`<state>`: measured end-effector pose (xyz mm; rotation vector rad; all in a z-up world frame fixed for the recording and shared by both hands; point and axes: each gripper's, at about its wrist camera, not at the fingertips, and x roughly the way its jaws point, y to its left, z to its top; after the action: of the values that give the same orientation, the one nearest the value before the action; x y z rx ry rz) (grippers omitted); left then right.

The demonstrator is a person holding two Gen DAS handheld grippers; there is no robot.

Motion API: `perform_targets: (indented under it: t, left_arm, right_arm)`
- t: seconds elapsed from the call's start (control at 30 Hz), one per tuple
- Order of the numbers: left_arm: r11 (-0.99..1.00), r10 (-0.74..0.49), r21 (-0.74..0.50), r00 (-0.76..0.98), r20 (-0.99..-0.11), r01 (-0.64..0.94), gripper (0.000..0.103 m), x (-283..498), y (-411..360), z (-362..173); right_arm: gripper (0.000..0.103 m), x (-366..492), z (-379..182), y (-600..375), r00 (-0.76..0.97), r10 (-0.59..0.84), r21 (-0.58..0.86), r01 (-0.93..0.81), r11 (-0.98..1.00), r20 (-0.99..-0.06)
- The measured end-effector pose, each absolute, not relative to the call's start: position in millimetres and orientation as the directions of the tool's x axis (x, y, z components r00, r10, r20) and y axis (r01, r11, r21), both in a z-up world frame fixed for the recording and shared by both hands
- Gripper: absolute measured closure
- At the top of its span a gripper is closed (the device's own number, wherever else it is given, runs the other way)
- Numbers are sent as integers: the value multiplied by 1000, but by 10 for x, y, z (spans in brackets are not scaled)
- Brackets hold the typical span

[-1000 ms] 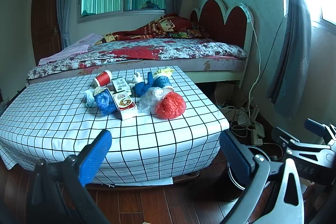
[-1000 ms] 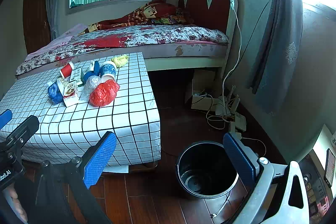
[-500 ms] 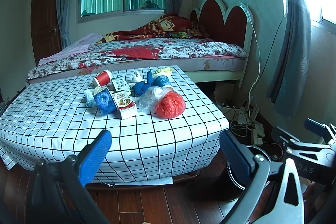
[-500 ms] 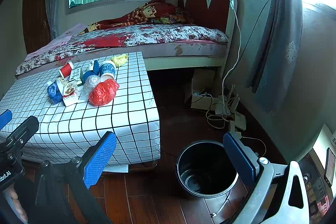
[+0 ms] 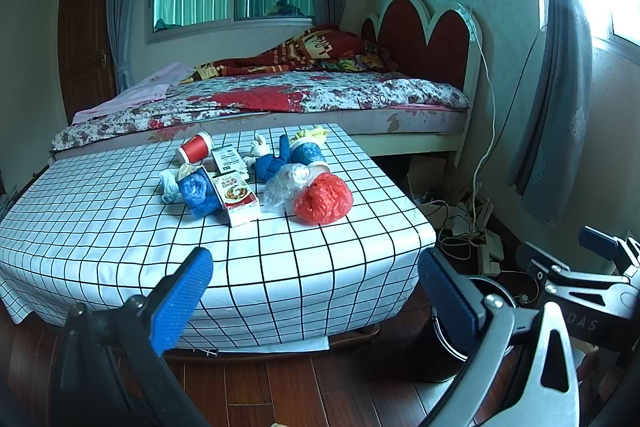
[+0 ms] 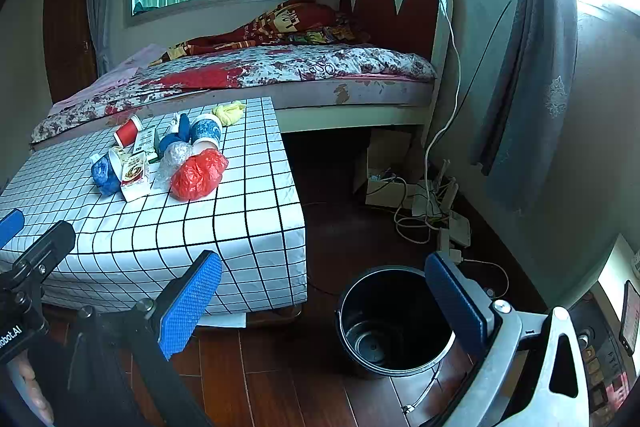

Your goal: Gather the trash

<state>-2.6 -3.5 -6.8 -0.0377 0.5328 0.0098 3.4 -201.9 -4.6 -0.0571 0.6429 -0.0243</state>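
Both jaws spread, empty; trash (image 5: 322, 203) mid-table (image 5: 340, 267), bucket (image 6: 390, 323) beside table edge

The right gripper (image 6: 320, 299) stood wide apart at the bottom of the frame, holding nothing, its blue pads (image 6: 188, 303) facing each other. Between them, lower centre, a black bucket (image 6: 384, 323) sat on the wooden floor (image 6: 280, 387). At left, a checkered table (image 6: 240, 219) carried a red bag (image 6: 198, 174), a clear bag (image 6: 174, 157), cartons and cups. The left gripper (image 6: 24, 251) showed at the left edge.
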Motion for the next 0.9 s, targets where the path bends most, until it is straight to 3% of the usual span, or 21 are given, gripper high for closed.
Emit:
perform_targets:
  t: [0.57,0.9]
  left_arm:
    - [996,34,-52,859,-511,-70,1,44,195,-156]
    - [985,129,-21,804,-581,-173,1,424,700,-484]
  right_arm:
    - [1,164,-112,-1902,781,14,-49,-56,997,-624]
    - [1,639,-318,-1535,755,123,-43,-196,980,-644]
